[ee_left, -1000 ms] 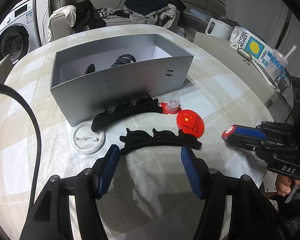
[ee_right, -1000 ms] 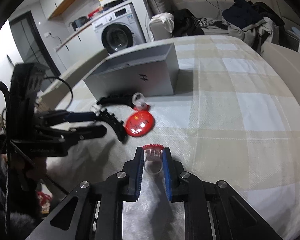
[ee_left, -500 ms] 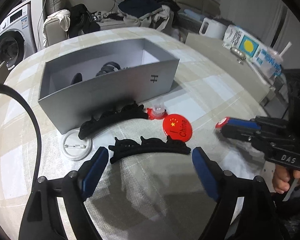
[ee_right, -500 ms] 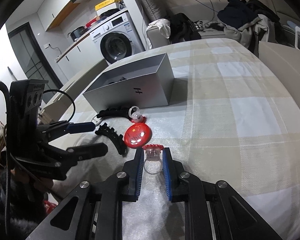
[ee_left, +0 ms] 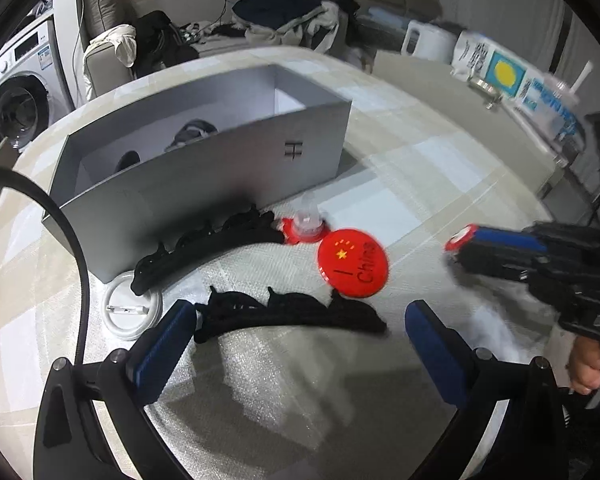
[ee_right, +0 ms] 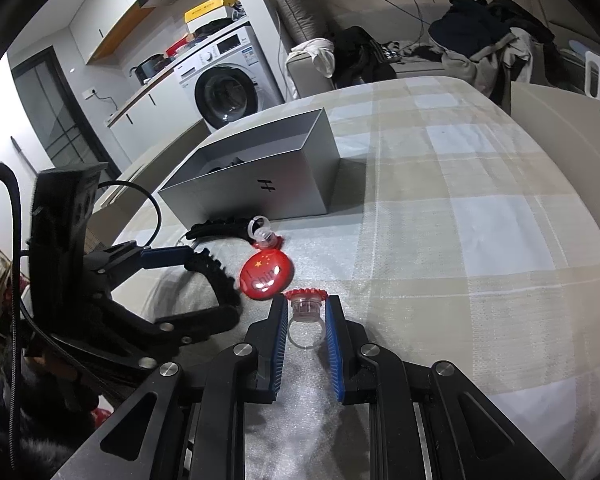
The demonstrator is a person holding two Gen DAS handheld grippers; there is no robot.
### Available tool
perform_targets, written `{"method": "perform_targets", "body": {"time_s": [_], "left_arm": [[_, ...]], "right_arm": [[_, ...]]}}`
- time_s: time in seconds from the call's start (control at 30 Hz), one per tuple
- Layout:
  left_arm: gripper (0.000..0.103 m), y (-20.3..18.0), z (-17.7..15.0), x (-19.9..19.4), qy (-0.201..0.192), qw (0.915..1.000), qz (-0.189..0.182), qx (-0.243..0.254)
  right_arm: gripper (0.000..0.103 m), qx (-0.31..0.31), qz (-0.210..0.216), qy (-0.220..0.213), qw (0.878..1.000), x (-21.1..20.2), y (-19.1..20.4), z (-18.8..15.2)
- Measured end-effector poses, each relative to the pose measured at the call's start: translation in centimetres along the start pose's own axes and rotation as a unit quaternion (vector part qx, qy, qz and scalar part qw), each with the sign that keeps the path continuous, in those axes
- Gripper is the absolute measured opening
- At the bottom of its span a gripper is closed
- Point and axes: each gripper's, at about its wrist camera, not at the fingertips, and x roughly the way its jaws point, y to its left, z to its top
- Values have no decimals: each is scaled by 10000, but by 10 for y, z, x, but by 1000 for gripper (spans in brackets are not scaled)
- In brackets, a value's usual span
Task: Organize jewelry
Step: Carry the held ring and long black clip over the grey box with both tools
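Note:
My left gripper (ee_left: 296, 316) hangs low over the checked tablecloth and its jaws are opening wide. A black scalloped hair band (ee_left: 260, 308) lies flat between the blue pads, which do not press on it. A second black band (ee_left: 204, 244) rests against the open grey box (ee_left: 204, 176), which holds dark items. Beside the bands lie a red round badge (ee_left: 354, 262), a clear ring with a red top (ee_left: 306, 226) and a white disc (ee_left: 130, 310). My right gripper (ee_right: 306, 314) is shut on another clear, red-topped ring (ee_right: 306, 306), held just above the cloth to the right of the badge (ee_right: 266, 276).
The round table's edge curves close on the right, where a person's hand (ee_left: 586, 364) holds the right gripper (ee_left: 458, 246). A black cable (ee_left: 72, 248) loops at the left. A kettle (ee_left: 426, 42) and cartons (ee_left: 500, 74) stand on a side counter. A washing machine (ee_right: 228, 84) and a clothes-covered sofa are behind.
The left jaws have spread from about half open to very wide, now bracketing the near black band. The right gripper still grips the ring and has hardly moved.

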Motion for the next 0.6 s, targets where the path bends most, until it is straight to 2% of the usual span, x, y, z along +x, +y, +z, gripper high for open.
{"method": "perform_targets", "body": {"time_s": [0.1, 0.13, 0.23, 0.4, 0.6], "left_arm": [[99, -3, -2, 3, 74, 9998, 148, 96], [91, -4, -2, 1, 40, 9998, 144, 114], [91, 0, -4, -4, -19, 10000, 23, 83], [91, 12, -6, -25, -390, 9991, -117, -101], [91, 33, 0, -56, -1064, 9928, -17, -549]], "right_arm": [[18, -7, -32, -11, 10000, -2, 0, 0], [18, -5, -42, -19, 10000, -2, 0, 1], [18, -17, -58, -29, 10000, -4, 1, 1], [18, -60, -7, -67, 10000, -6, 4, 4], [18, -163, 186, -234, 9994, -11, 13, 18]]}}
